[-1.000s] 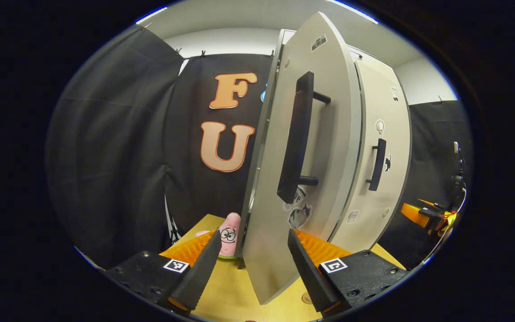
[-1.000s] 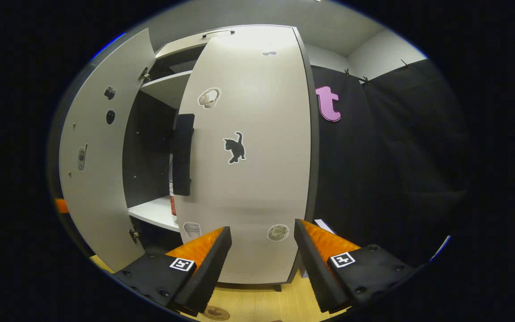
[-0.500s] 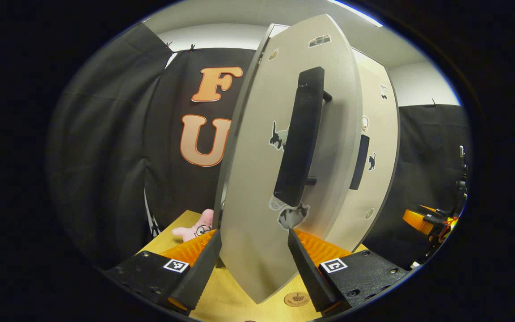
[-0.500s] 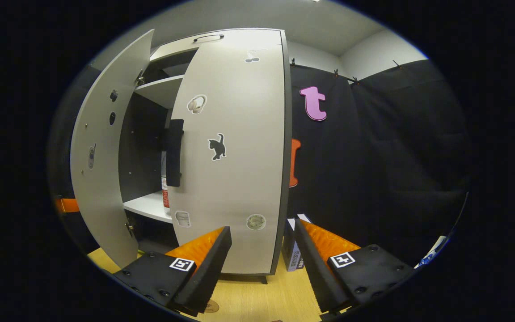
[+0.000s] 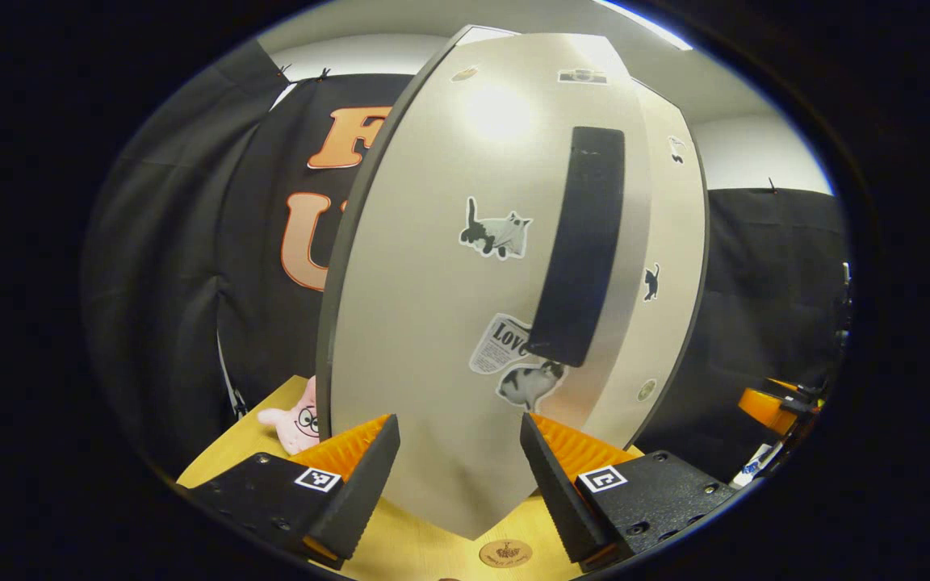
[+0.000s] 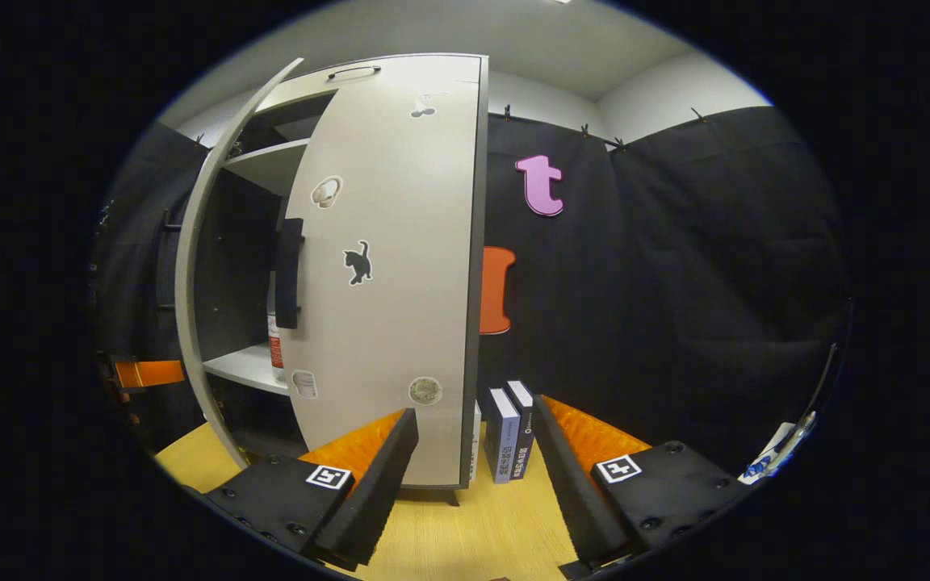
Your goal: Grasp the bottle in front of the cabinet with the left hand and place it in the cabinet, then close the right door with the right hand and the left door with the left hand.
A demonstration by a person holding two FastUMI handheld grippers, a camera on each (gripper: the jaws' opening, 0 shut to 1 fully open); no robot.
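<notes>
My jaws are standing wide on both the left gripper [image 5: 458, 476] and the right gripper [image 6: 475, 476], gripping nothing. I am facing the left door [image 5: 433, 307] close up, still ajar, while the right door [image 6: 400, 274] is sitting shut. The bottle [image 6: 274, 349] is standing on the cabinet shelf [image 6: 243, 367] behind the gap.

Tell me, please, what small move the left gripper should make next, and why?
Probably push the left door further shut with the open left gripper: the right gripper view shows it ajar, the bottle on the shelf, and the right door closed.
</notes>
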